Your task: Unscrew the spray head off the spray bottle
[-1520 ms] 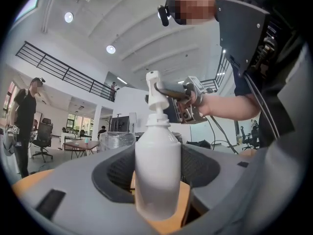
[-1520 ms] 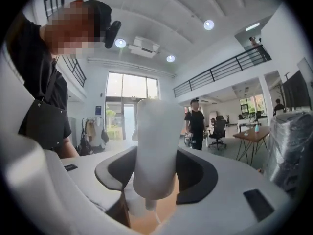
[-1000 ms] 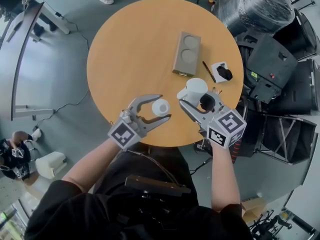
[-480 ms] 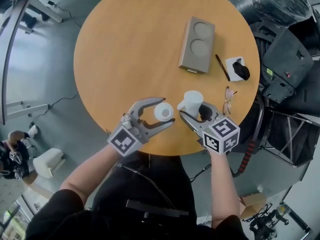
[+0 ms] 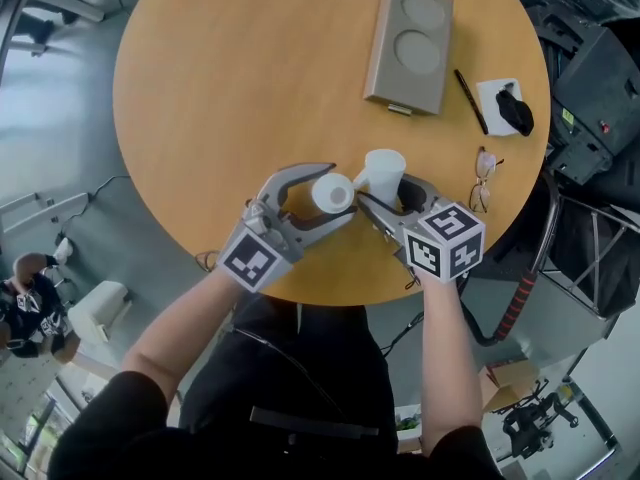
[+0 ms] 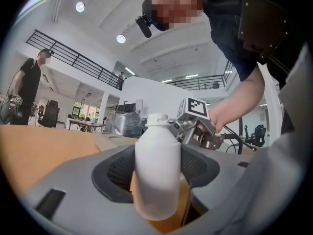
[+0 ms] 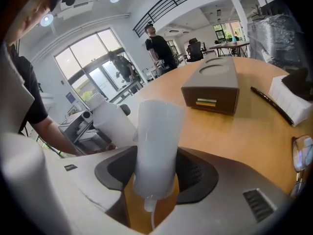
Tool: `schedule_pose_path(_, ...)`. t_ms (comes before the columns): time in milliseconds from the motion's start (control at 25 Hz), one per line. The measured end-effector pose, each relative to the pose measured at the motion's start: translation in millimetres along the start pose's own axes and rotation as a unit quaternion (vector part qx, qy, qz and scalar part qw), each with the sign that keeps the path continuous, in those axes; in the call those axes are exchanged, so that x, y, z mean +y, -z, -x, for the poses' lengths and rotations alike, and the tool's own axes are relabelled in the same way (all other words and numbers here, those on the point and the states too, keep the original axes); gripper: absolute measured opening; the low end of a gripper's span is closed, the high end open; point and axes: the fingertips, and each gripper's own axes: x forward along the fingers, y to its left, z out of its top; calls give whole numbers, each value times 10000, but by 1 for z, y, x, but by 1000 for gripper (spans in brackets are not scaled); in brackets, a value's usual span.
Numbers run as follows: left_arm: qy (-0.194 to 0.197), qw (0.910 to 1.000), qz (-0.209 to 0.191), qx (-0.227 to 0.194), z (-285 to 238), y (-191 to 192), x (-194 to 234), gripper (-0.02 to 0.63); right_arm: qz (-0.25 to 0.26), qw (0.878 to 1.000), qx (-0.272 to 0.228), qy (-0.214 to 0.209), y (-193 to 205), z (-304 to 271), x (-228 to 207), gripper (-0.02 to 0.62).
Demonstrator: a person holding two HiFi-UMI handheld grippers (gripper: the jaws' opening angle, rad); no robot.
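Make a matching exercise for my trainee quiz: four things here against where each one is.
1 bottle
2 spray head
3 pen
4 glasses

A between grey box and white pad
B in the right hand-held gripper
C by the edge of the table
D in the left hand-held gripper

Pairs: 1-D, 2-B, 3-A, 4-C

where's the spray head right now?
The spray head is clamped in the right gripper, centre-right in head view, just right of the white bottle held by the left gripper, near the round table's near edge.
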Motion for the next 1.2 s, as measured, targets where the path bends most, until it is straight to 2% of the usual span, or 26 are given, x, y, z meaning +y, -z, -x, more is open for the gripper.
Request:
schedule_pose_path(240, -68, 9993, 17, 370, -5, 31, 1, 310, -78, 9997, 246, -3, 11, -12, -10, 247)
schedule_pose_path(720, -94, 9975, 6, 705, 16, 45, -7, 318, 46, 9982, 592, -11, 26, -28, -3, 247)
schedule_pose_path(920, -25, 9967, -16, 815, 22, 43, -9, 314, -6, 9985, 552, 42, 27, -36, 1, 247)
schedule_pose_path(1040, 9, 9975, -46, 704, 25, 32, -9, 322, -47, 9988, 475, 97, 23, -35, 0, 249)
schedule_pose_path(1120, -16, 9978, 48, 666, 29, 28, -8, 341, -89, 9992, 371, 139, 20, -32, 0, 284)
schedule_pose_path(1200, -39, 9974, 92, 718, 34, 23, -8, 341, -115, 9994, 262, 181, 16, -25, 3, 285)
